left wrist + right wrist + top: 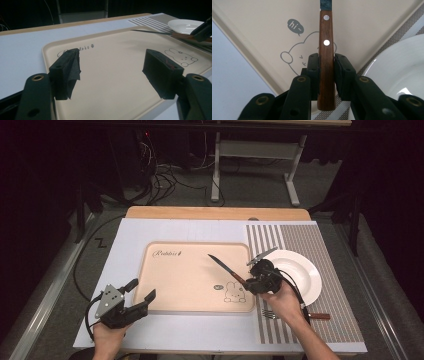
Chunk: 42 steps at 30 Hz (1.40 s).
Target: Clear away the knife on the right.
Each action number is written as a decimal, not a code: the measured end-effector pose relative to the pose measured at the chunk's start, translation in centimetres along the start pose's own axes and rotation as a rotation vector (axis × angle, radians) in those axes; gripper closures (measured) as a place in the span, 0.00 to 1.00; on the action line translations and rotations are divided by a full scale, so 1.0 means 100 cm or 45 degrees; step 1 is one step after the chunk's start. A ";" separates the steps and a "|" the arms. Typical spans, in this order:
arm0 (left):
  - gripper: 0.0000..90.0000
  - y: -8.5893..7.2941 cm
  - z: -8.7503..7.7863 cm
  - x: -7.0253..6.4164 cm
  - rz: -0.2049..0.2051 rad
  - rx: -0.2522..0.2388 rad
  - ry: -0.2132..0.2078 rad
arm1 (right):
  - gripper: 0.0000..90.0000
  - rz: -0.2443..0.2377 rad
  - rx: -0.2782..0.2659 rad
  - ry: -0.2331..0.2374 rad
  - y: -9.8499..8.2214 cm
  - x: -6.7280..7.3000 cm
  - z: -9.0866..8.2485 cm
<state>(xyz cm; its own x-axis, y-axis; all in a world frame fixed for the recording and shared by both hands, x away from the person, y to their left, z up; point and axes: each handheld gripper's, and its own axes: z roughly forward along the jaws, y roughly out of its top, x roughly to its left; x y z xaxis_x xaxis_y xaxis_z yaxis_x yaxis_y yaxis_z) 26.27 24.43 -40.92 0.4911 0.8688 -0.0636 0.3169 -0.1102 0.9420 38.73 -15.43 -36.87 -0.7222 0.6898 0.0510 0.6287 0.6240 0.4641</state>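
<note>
1. Nearest me, the fork lay on the striped mat by the table's near right corner; I could see its tines, while my right forearm covered its middle and a brown handle end showed beyond the arm.
2. My left gripper hovered at the tray's near left corner with its jaws wide apart and nothing between them; in the left gripper view the pads framed bare tray.
3. The beige tray sat in the middle of the table with nothing lying flat in it that I could see, just a printed rabbit and some lettering partly hidden behind the left jaw.
4. My right gripper was clamped narrow on the knife's wooden handle near the tray's near right corner, blade slanting over the tray toward its far edge. In the right gripper view the blade was cut off at the top.
5. The white plate sat on the mat toward the right edge, its left side covered by the gripper; what I could see of it held nothing.
</note>
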 end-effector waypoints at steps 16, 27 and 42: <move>0.34 0.001 -0.001 0.000 0.001 -0.004 -0.008 | 0.86 0.036 0.054 0.013 0.001 0.002 0.028; 0.34 0.001 -0.001 -0.001 0.008 0.000 -0.016 | 0.86 -0.013 0.106 -0.031 -0.009 0.008 0.034; 0.35 0.001 -0.001 -0.001 -0.022 -0.007 -0.037 | 0.63 -0.069 0.068 -0.041 -0.013 0.014 0.034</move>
<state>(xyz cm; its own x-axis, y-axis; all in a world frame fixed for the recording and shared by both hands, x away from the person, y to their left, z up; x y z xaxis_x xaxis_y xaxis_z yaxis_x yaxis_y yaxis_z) 26.21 24.41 -40.76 0.5092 0.8560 -0.0891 0.3208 -0.0928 0.9426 37.87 -14.06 -40.38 -0.7466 0.6652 -0.0017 0.6039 0.6789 0.4177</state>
